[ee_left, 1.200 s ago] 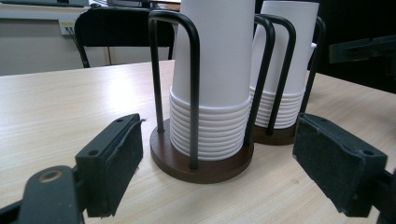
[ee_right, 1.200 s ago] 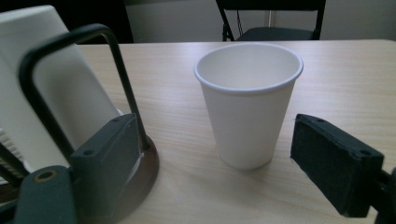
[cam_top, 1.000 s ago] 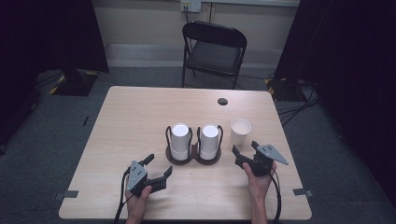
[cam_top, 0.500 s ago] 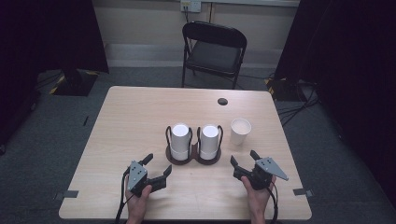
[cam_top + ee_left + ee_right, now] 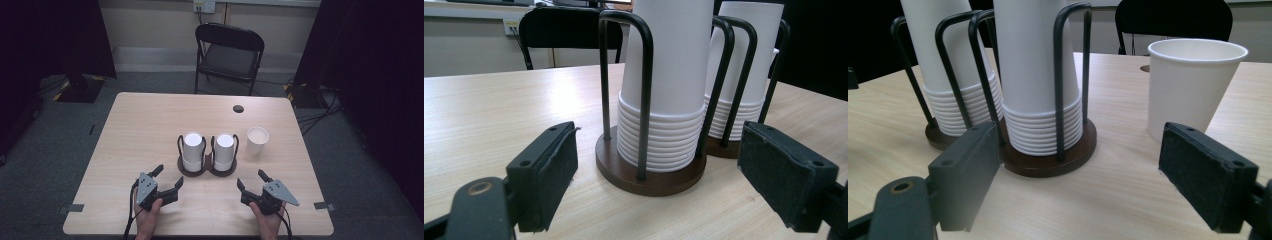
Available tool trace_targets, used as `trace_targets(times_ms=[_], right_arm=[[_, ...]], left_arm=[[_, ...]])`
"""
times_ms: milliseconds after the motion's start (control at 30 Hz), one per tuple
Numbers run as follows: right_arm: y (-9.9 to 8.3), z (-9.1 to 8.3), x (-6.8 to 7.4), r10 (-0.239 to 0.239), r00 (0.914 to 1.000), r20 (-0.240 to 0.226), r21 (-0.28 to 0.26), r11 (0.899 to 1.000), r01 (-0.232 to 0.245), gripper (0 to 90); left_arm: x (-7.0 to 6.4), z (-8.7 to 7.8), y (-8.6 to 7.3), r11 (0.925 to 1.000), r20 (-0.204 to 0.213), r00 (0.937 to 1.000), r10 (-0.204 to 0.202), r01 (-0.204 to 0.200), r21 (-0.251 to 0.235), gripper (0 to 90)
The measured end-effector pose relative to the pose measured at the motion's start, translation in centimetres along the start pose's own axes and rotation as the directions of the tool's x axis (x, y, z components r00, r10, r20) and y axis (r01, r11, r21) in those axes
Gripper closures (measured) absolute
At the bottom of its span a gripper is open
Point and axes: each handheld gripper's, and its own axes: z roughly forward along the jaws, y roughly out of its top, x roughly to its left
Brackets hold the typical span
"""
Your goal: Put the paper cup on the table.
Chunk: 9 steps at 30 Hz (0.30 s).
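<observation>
1. I'm parked at the near edge of the pale wooden counter, both tongs spread wide and carrying nothing. My left tongs sit low in front of the left stack; my right tongs hang a little to the right of the holder.

2. The work in hand looks like cup dispensing: two tall stacks of white paper cups, nested upside down, stand in a dark round-based holder with black wire hoops, mid-counter and just ahead of me.

3. One single white paper cup stands upright, mouth up, just beside the holder on its right, not touching it.

4. I judge I'm between pulls, lining up for another cup.

5. From my left gripper view, the left cup stack sits square between my jaws, caged by the wire hoops.

6. From my right gripper view, the right cup stack is left of centre and the loose cup stands to the right.

7. The next move calls for a lift straight up, gripping the top cup above the hoops; those wires block any side approach.

8. Squeeze too hard and the thin paper wall may crumple.

9. Farther off, a black folding chair stands behind the counter, and a small dark round hole is near its far edge, both well clear.
</observation>
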Motion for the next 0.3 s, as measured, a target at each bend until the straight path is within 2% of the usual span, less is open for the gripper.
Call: trace_targets(times_ms=[300], right_arm=[[-0.71, 0.39, 0.24, 0.002, 0.9998, -0.017, 0.025, 1.0, -0.001, 15.0]], left_arm=[[-0.06, -0.06, -0.03, 1.0, -0.002, 1.0, 0.004, -0.004, -0.007, 16.1]])
